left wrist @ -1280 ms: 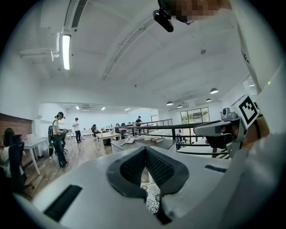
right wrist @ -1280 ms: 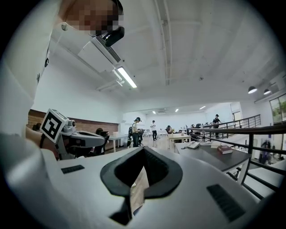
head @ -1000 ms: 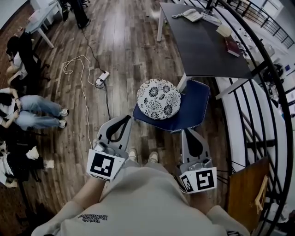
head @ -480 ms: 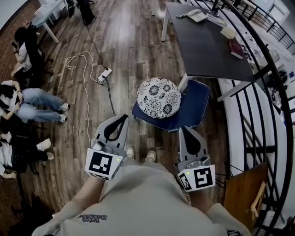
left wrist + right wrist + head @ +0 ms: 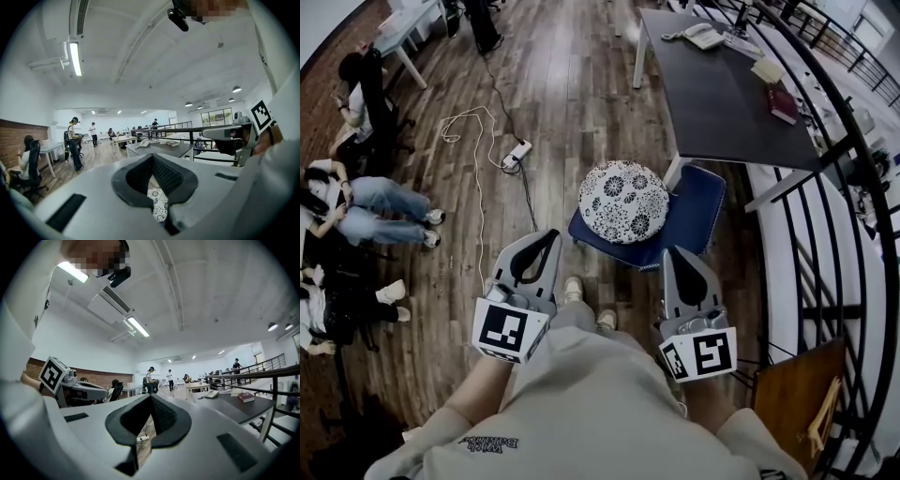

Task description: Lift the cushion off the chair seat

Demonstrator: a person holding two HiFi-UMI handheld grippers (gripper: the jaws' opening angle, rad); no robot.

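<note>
Jaws closed, empty, on both left gripper (image 5: 551,240) and right gripper (image 5: 673,251), on the near side of the chair, apart from it. Desk (image 5: 722,94) far right. Chair (image 5: 698,202) at its near edge. Cushion (image 5: 624,201) lies on seat's left part, untouched. Reach, grip, lift all remain.

Both forearms (image 5: 473,398) reach forward side by side, left tongs (image 5: 547,240) and right tongs (image 5: 674,255) well apart from each other, pointing ahead roughly level, each pair of jaws closed tip to tip, nothing gripped between them.
</note>
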